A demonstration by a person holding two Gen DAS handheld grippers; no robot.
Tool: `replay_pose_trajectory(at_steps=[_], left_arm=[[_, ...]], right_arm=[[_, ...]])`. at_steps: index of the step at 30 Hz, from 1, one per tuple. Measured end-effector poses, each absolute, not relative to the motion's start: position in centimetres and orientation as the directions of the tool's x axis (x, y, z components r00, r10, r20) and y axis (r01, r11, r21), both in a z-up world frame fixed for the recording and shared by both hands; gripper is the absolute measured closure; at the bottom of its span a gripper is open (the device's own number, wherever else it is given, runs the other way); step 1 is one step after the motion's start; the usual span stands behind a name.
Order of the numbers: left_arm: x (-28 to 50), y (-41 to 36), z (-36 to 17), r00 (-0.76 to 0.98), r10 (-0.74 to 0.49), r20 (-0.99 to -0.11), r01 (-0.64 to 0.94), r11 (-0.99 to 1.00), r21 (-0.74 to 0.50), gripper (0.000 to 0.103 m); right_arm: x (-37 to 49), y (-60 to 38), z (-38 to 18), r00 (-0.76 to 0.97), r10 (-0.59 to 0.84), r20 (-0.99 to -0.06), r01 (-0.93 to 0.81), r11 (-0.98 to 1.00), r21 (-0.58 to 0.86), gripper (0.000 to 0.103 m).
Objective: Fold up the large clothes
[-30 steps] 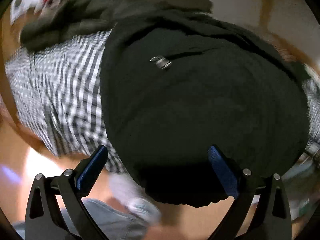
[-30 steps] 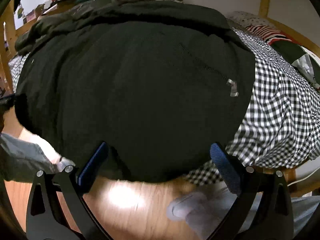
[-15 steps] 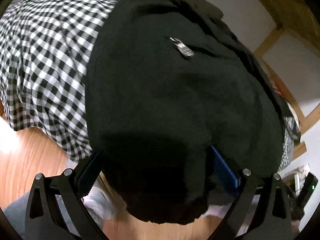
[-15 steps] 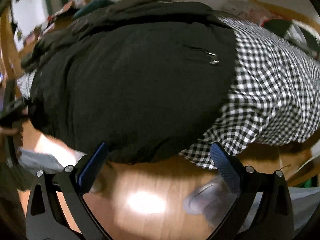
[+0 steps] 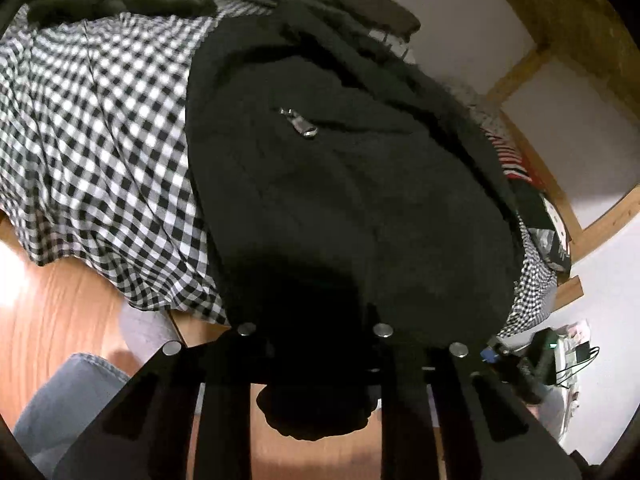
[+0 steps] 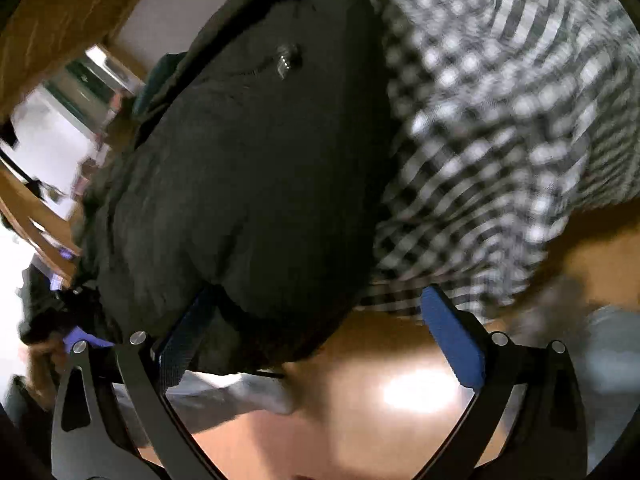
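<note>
My left gripper [image 5: 316,360] jaws are closing on the bulky black zip-pocket jacket's [image 5: 344,200] hem at the checked bed's [image 5: 100,140] near edge; right gripper [image 6: 320,320] gapes wide, empty. Next, judged: right grabs too.

My left gripper [image 5: 316,344] has black flat arms with round silver screws. My right gripper [image 6: 316,328] has the same black arms, with blue pads [image 6: 452,336] on the fingers. At lower left, my grey-blue trouser leg [image 5: 68,396].

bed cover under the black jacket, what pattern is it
Black-and-white check, sharpest in the left wrist view.
</note>
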State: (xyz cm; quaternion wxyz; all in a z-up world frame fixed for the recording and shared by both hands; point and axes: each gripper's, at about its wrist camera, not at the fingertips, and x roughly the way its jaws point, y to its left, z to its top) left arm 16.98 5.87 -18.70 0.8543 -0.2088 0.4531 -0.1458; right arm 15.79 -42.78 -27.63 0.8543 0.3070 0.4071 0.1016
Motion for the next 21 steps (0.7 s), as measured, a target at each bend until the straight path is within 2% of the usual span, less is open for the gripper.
replay_pose_trajectory(at_steps=[4, 10, 11, 13, 16, 18, 21], left_arm=[[17.0, 4.9, -16.4, 0.551, -0.399, -0.733, 0.117, 0.907, -0.405, 0.084], [17.9, 3.3, -16.4, 0.517, -0.345, -0.783, 0.14, 0.937, -0.32, 0.084], [18.0, 3.1, -16.8, 0.508, -0.332, -0.795, 0.13, 0.942, -0.31, 0.084], [18.1, 3.0, -17.5, 0.499, -0.31, -0.809, 0.108, 0.949, -0.297, 0.084], [18.0, 3.8, -17.9, 0.504, -0.303, -0.809, 0.085, 0.949, -0.303, 0.084], [18.1, 3.4, -18.3, 0.501, -0.294, -0.814, 0.083, 0.953, -0.293, 0.084], [18.2, 2.6, -18.4, 0.506, -0.277, -0.817, 0.09, 0.959, -0.269, 0.084]], right_arm=[[15.8, -40.7, -26.6, 0.654, 0.509, -0.56, -0.08, 0.782, 0.618, 0.003], [17.3, -40.5, -28.5, 0.653, 0.533, -0.538, -0.047, 0.738, 0.673, 0.003], [17.4, -40.4, -28.7, 0.658, 0.533, -0.532, -0.048, 0.734, 0.677, 0.006], [17.8, -40.4, -28.8, 0.635, 0.591, -0.497, -0.072, 0.686, 0.724, 0.022], [18.1, -40.3, -28.1, 0.547, 0.648, -0.53, -0.041, 0.654, 0.756, 0.036], [18.1, -40.7, -27.5, 0.511, 0.69, -0.512, -0.047, 0.617, 0.786, 0.064], [17.2, -40.5, -25.2, 0.516, 0.685, -0.514, -0.123, 0.653, 0.747, 0.076]])
